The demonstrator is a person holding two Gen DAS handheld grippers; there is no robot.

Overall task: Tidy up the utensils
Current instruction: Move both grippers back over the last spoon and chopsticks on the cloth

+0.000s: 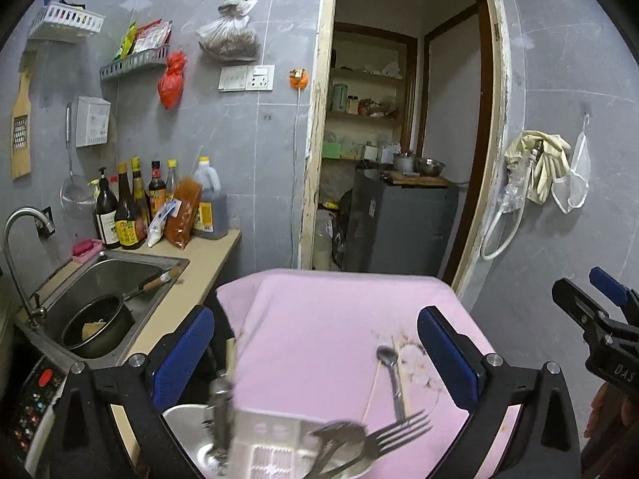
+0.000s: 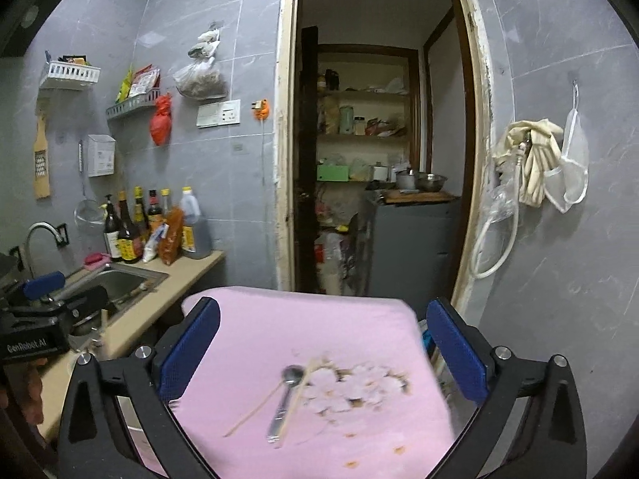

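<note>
A metal spoon (image 1: 389, 363) (image 2: 285, 395) lies on the pink flowered cloth (image 1: 319, 327) (image 2: 279, 327) with pale chopsticks (image 1: 373, 387) (image 2: 255, 411) crossing beside it. At the near edge, two forks (image 1: 395, 431) stick out of a steel utensil holder (image 1: 263, 447), blurred, with an upright metal handle (image 1: 221, 403) beside them. My left gripper (image 1: 315, 353) (image 2: 68, 293) stands open above the holder, nothing between its blue pads. My right gripper (image 2: 323, 351) (image 1: 587, 285) is open too, hovering over the cloth short of the spoon, holding nothing.
To the left, a steel sink (image 1: 167, 263) holds a black pot (image 1: 98, 329) and a wooden-handled tool. Sauce bottles (image 1: 131, 207) line the counter. An open doorway (image 1: 399, 139) lies behind the table. Gloves (image 1: 539, 163) hang on the right wall.
</note>
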